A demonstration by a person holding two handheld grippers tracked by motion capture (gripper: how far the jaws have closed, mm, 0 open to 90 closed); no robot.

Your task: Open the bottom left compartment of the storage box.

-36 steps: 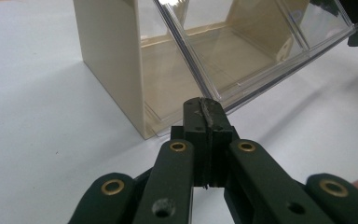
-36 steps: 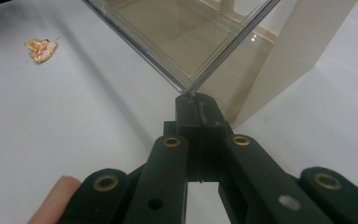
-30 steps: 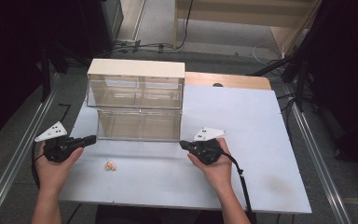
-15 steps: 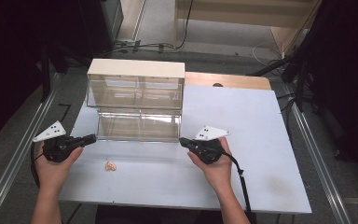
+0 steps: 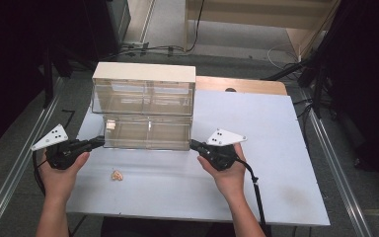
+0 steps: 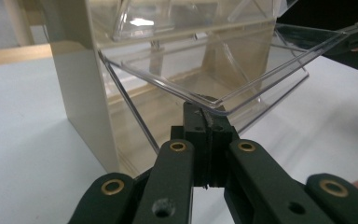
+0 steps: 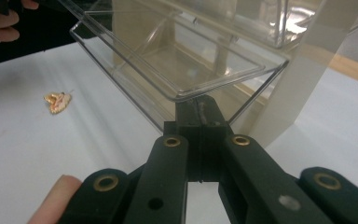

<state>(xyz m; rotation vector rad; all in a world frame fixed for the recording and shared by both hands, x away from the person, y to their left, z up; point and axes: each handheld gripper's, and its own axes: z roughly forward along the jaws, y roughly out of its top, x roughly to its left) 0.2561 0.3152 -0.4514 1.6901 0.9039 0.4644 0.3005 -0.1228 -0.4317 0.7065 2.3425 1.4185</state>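
The left tool (image 6: 204, 122) and right tool (image 7: 199, 114) are each clamped shut on an end corner of the drawer's (image 5: 148, 134) front rim. The drawer's long axis runs between them, parallel to the tabletop's (image 5: 256, 128) near edge, pulled out from the cabinet (image 5: 143, 79).

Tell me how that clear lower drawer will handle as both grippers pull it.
The clear lower drawer looks thin-walled and rigid, so probably light. Its smooth rim may slip from the left gripper or right gripper. Tilted forward, it might drop once free of the cabinet.
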